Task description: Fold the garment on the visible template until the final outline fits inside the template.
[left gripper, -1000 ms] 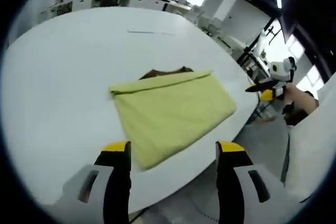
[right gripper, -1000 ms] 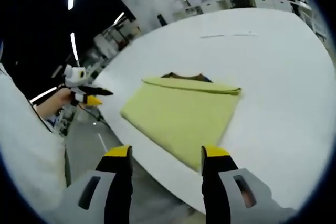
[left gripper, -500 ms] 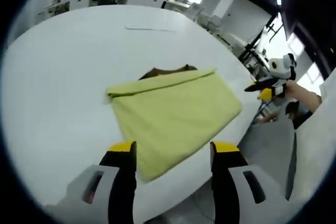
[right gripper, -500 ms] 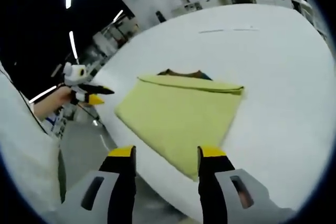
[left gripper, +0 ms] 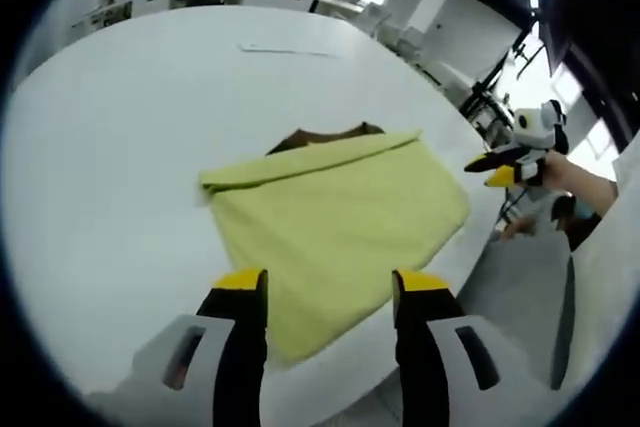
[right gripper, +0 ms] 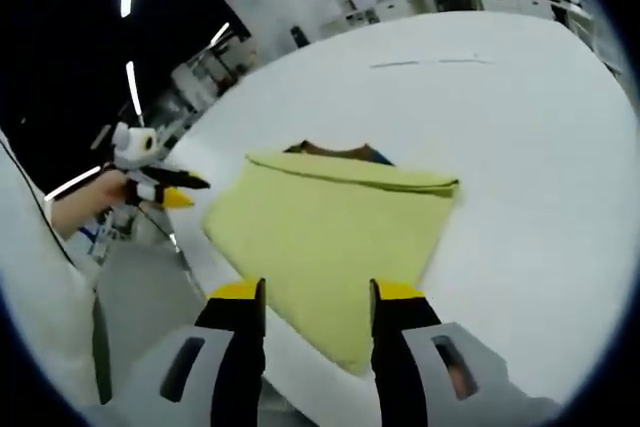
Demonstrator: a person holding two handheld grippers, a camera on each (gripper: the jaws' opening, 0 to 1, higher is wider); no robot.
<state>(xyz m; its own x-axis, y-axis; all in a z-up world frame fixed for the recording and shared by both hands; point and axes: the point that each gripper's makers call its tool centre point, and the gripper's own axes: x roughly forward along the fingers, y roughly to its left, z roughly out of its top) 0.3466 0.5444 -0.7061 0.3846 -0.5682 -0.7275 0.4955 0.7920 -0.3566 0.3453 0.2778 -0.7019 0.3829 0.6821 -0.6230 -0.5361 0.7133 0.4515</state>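
Observation:
A yellow-green garment (left gripper: 335,217) lies folded into a rectangle on the white table (left gripper: 110,157), near its edge. A brown template (left gripper: 325,135) peeks out past its far fold. My left gripper (left gripper: 328,292) stands open, its yellow-tipped jaws framing the garment's near corner. My right gripper (left gripper: 485,169) hovers off the table's edge, held in a hand. In the right gripper view the garment (right gripper: 330,232) sits on the table (right gripper: 530,157), the template (right gripper: 330,150) showing behind it. There the right gripper (right gripper: 316,297) is open over the near edge, and the left gripper (right gripper: 188,193) hangs at the left.
A thin pale strip (left gripper: 275,49) lies on the far part of the table, also seen as a strip (right gripper: 430,62) in the right gripper view. Beyond the table's edge is grey floor (left gripper: 500,277). Desks and people stand far behind.
Both cameras have come closer to the garment, which now reaches between each pair of jaws. Each gripper's jaws stand slightly narrower than before. The garment itself has not moved.

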